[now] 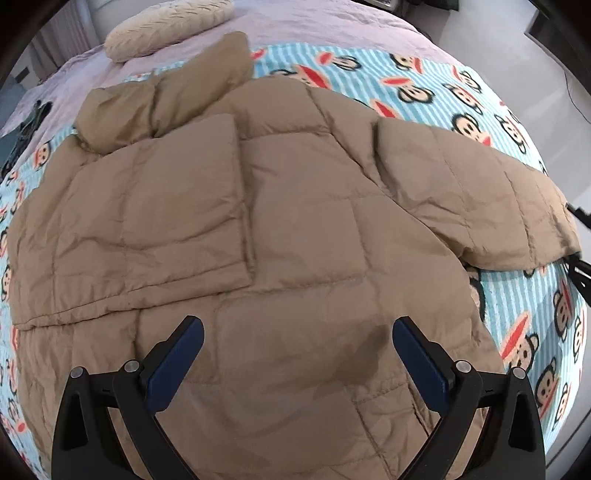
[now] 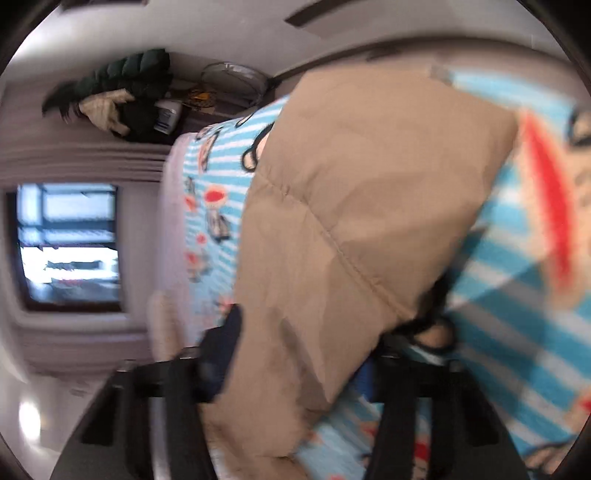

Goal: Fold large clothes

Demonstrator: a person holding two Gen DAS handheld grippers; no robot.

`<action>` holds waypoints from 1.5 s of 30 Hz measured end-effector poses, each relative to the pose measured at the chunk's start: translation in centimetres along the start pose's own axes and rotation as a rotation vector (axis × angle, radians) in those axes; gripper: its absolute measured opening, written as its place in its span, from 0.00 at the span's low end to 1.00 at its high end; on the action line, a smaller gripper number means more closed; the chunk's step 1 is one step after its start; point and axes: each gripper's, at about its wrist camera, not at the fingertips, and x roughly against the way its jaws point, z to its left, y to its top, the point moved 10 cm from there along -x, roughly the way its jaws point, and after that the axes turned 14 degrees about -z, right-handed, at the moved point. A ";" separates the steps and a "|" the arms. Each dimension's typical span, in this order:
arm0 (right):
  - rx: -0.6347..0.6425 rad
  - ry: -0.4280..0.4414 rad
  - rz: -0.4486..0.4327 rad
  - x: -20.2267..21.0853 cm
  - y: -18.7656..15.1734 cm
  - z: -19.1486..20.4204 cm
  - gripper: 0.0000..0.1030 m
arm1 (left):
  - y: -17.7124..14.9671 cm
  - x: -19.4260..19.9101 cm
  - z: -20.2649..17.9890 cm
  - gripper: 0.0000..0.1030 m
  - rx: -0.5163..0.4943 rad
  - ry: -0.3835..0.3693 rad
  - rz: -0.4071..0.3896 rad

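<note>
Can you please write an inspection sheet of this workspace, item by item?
Surface: bed with a lilac sheet, covered by a blue-and-white striped blanket with cartoon monkey faces.
Job's things: tan quilted puffer jacket lying flat, one sleeve folded over the body, the other sleeve out to the side.
Clutter: cream textured pillow at the head; dark green garment on a ledge.
Grippers: left gripper open above the jacket; right gripper closed on the jacket's sleeve, picture blurred.
Cables: thin dark cable on the floor.
Surroundings: window, pale floor.
</note>
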 end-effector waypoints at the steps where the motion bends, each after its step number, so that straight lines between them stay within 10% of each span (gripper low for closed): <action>1: -0.028 0.018 0.010 -0.4 -0.2 0.0 0.07 | 0.1 0.2 0.3 0.99 0.008 0.000 -0.002; 12: 0.221 0.214 0.115 -1.7 -7.4 10.4 0.05 | 2.3 2.2 7.5 0.99 0.087 0.057 -0.082; 22: 0.805 0.242 0.293 -6.9 -29.2 21.0 0.06 | 2.5 4.2 17.1 0.99 0.150 0.133 -0.141; 30: 1.048 0.109 0.461 -11.3 -44.9 16.5 0.06 | 1.6 5.0 25.2 0.99 0.188 0.216 -0.170; 39: 0.877 -0.133 0.512 -15.1 -46.8 6.2 0.16 | -0.6 3.1 27.0 0.99 0.208 0.165 -0.133; 43: 0.864 -0.101 0.512 -12.9 -46.0 7.8 0.61 | -0.6 3.3 26.7 0.99 0.214 0.145 -0.142; 45: 0.876 -0.089 0.461 -11.2 -44.9 8.9 0.62 | -0.3 3.5 26.7 0.99 0.215 0.135 -0.152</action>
